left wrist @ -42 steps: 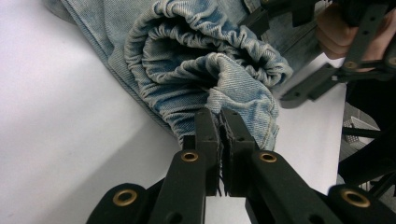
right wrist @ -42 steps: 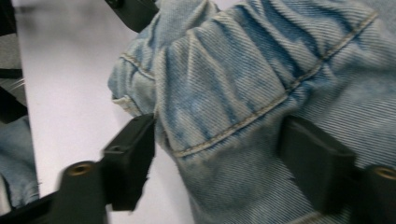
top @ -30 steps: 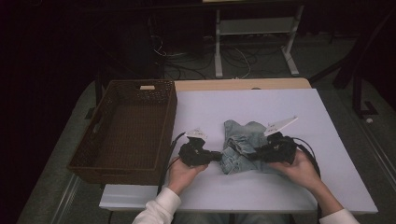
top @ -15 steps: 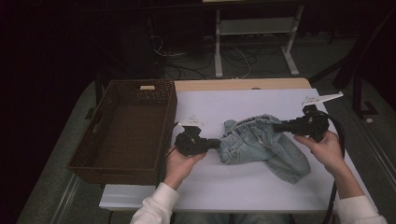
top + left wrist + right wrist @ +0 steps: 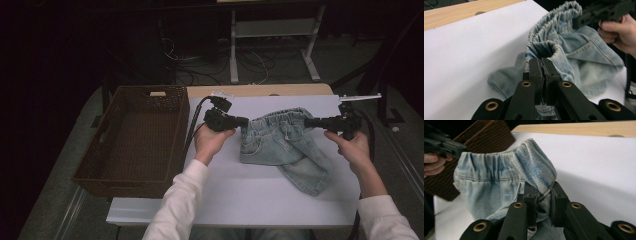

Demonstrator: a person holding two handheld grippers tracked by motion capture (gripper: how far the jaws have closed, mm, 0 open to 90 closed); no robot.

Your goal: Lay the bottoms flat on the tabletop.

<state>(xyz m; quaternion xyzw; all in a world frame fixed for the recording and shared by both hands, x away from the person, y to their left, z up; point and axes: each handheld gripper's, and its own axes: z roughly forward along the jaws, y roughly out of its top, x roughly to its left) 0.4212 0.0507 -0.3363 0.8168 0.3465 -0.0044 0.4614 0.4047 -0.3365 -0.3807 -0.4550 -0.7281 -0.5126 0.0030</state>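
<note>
White tabletop (image 5: pixel 240 195): denim shorts (image 5: pixel 280 145) stretched between left tool (image 5: pixel 244 121) and right tool (image 5: pixel 309 121), both clamping the waistband.

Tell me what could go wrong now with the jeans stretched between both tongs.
1. The right tongs pinch only a bunched fold of the denim shorts' waistband; more pull may slip it free.
2. The left tongs grip a thin edge; the elastic could snap back.
3. One leg drags on the white table, so it may bunch.

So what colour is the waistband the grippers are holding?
Faded light blue denim, like the rest of the shorts; clearest in the right gripper view.
</note>
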